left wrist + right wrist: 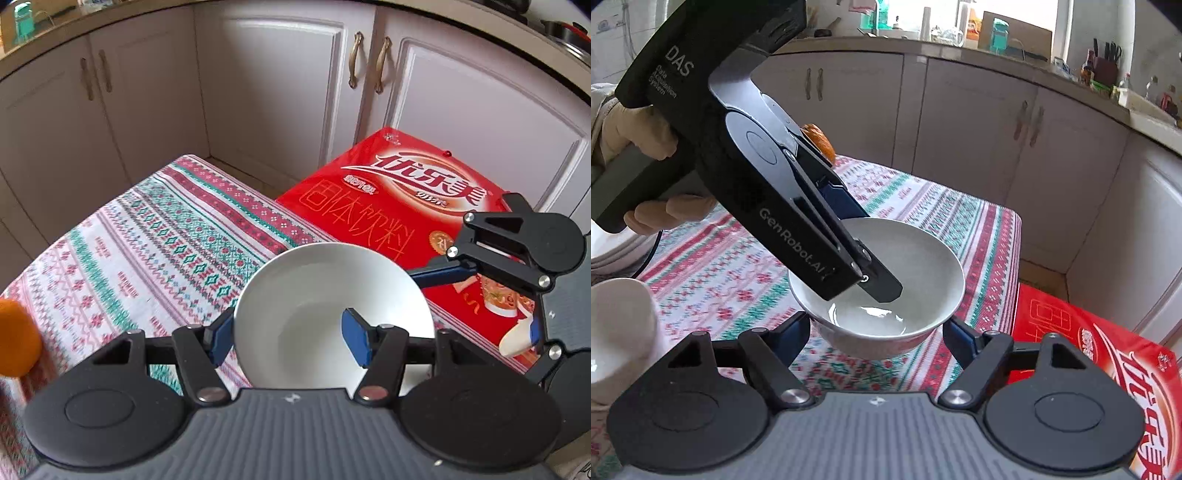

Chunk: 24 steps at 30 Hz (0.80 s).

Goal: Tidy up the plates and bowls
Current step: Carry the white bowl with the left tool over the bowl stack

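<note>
A white bowl (332,291) (886,295) sits over the patterned tablecloth (147,240) (731,280) near its right edge. My left gripper (288,332) straddles the bowl's near rim, one blue finger outside on the left, one inside; the jaws do not look closed on the wall. In the right wrist view the left gripper (864,251) reaches down into the bowl. My right gripper (877,332) is open, its fingers on either side of the bowl's base. It also shows at the bowl's right in the left wrist view (476,295).
A red drink box (406,206) (1108,350) lies right of the table. An orange (14,339) (818,142) sits at the left. Another white bowl (617,325) and stacked plates (613,243) stand at the left. White cabinets (277,92) are behind.
</note>
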Tool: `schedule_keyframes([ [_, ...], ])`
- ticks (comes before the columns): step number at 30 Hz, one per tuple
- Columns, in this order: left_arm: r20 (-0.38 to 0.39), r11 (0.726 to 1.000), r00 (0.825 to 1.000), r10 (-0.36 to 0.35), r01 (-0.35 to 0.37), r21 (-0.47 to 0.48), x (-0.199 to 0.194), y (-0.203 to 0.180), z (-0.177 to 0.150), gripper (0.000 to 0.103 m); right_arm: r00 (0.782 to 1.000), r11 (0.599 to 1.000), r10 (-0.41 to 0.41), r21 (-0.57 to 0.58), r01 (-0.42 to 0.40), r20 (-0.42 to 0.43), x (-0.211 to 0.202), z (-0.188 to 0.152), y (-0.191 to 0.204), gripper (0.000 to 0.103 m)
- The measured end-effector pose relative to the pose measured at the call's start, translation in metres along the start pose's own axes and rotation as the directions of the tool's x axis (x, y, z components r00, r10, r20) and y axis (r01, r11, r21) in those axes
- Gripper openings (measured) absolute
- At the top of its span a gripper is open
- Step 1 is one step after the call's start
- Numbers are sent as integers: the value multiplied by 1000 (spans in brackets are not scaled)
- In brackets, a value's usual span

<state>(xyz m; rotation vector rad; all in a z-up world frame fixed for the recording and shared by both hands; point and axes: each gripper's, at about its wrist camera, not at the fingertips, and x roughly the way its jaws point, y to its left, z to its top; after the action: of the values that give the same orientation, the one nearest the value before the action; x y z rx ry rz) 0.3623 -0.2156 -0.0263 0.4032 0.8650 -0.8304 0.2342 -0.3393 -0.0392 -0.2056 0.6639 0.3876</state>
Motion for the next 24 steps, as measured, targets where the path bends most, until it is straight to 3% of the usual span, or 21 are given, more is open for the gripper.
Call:
schedule_keyframes([
  [24, 128, 992, 987, 96, -86, -88, -132, -44, -76, 60, 996, 994, 83, -81, -80, 38, -87, 8, 98, 83],
])
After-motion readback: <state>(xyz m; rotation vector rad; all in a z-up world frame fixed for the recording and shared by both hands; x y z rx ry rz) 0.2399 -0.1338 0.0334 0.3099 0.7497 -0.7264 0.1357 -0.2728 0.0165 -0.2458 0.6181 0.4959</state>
